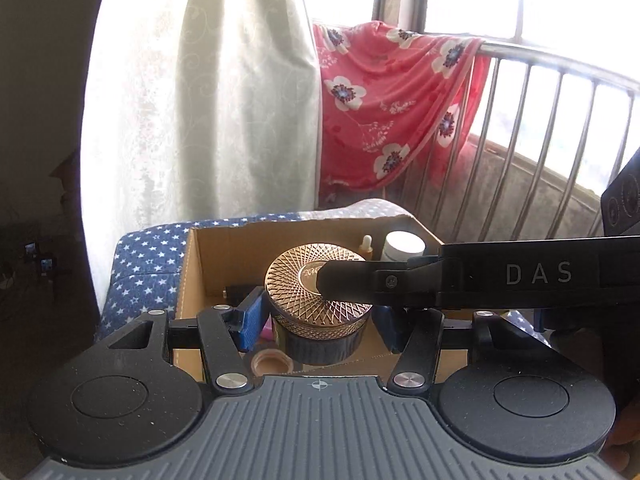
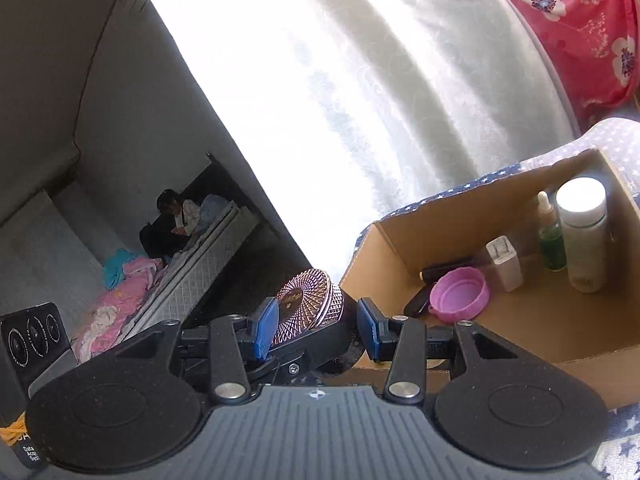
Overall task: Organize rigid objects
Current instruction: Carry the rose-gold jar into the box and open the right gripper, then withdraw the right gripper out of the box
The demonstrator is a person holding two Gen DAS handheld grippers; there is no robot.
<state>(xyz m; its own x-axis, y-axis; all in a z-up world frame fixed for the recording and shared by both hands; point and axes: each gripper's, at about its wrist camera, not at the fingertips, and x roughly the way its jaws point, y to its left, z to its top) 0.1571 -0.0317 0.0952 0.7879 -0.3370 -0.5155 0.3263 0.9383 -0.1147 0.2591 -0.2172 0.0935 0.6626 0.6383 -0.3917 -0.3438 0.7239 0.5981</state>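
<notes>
While the copper-lidded jar is carried at the near edge of the cardboard box, it is straddled by both tools at once, and that crowding is judged to be the main hazard.

The fingers of the left gripper are closed against the jar's sides and appear to be clamping it. One finger of the right gripper is laid across the lid from 3 o'clock. Whether that pair is actually pinching the jar top to bottom cannot be told, since its far contact is hidden. Whether the jar's base is already down on the box floor cannot be told either.

- **Dropped jar:** If one grip is released before the other is secure, the smooth dark body could slip, and the jar would be dropped or tipped into the box.
- **Lid pried loose:** If the two tools are pulled in different directions, the lid might be pried loose, as only the lid is pressed from above.
- **Uneven landing:** A tan pot is seen just below the jar at 7 o'clock, so an uneven landing and a tilt could be caused there.
- **Bottles knocked over:** The green dropper bottle and the tall white bottle are stood upright at 1 o'clock, well apart from the jar. They could be knocked over by a wide sweep of the right tool on withdrawal.
- **Purple lid:** The purple lid could be nudged by the same sweep.
- **Box shift:** The box is set on a soft star-printed cover, so it could be shifted by a downward push.
</notes>
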